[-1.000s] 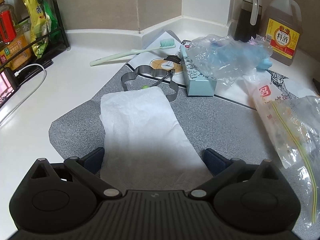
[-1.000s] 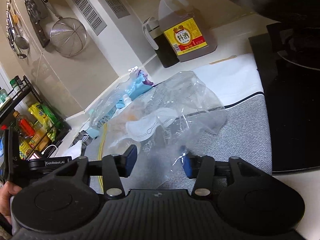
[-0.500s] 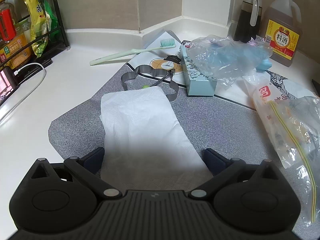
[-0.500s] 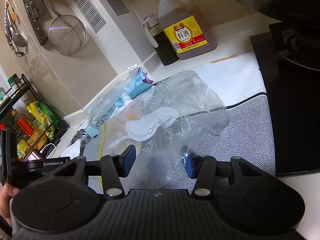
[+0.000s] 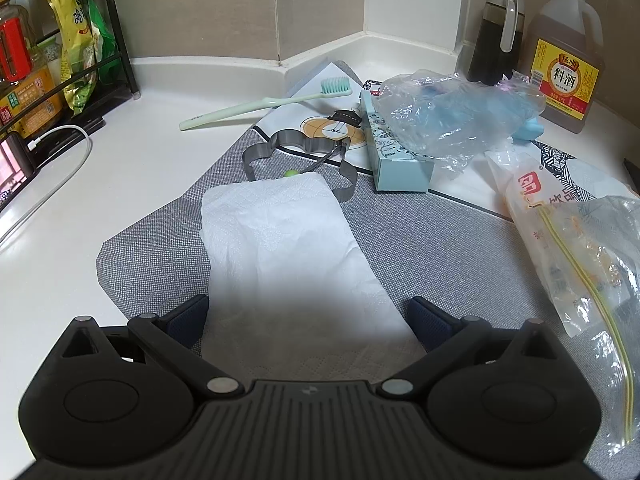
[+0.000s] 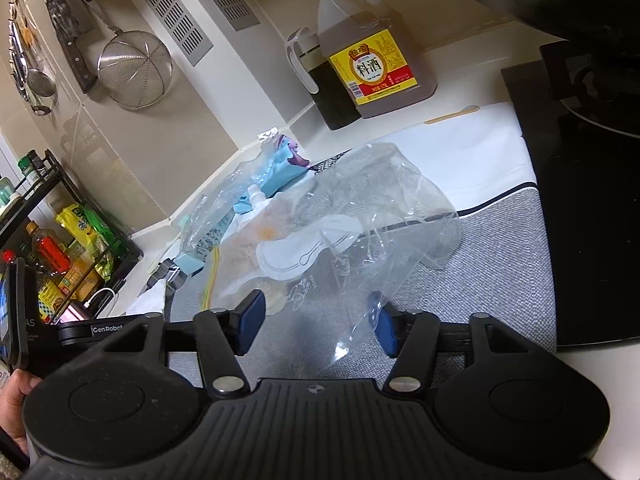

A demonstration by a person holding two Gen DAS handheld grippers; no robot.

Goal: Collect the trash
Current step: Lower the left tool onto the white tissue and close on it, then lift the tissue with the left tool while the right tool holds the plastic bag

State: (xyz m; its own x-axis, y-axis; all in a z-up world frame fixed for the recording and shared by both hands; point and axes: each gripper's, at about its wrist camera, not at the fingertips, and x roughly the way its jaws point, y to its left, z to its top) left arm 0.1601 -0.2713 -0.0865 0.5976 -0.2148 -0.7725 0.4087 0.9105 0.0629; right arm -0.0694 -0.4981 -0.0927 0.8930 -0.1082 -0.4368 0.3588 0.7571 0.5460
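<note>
A white paper towel (image 5: 280,236) lies flat on the grey mat (image 5: 440,240), its near end between the wide-apart fingers of my left gripper (image 5: 308,316), which is open; the pads stand clear of its edges. To the right lies a clear zip bag (image 5: 576,256) with a yellow-green seal and food scraps. In the right wrist view that zip bag (image 6: 352,232) rests on the mat with its near end between the jaws of my right gripper (image 6: 316,322). Those jaws are opening, and the pads do not press on the plastic.
A second crumpled clear bag (image 5: 452,116) with blue items lies over a teal box (image 5: 396,156). A toothbrush (image 5: 264,104) and a metal cutter (image 5: 296,144) lie beyond the towel. Wine jug (image 5: 564,76), dark bottle (image 5: 496,40), rack (image 5: 40,60), black stove (image 6: 592,220) border the counter.
The right gripper's jaws have spread wider around the near end of the clear zip bag. The left gripper and the paper towel have not moved.
</note>
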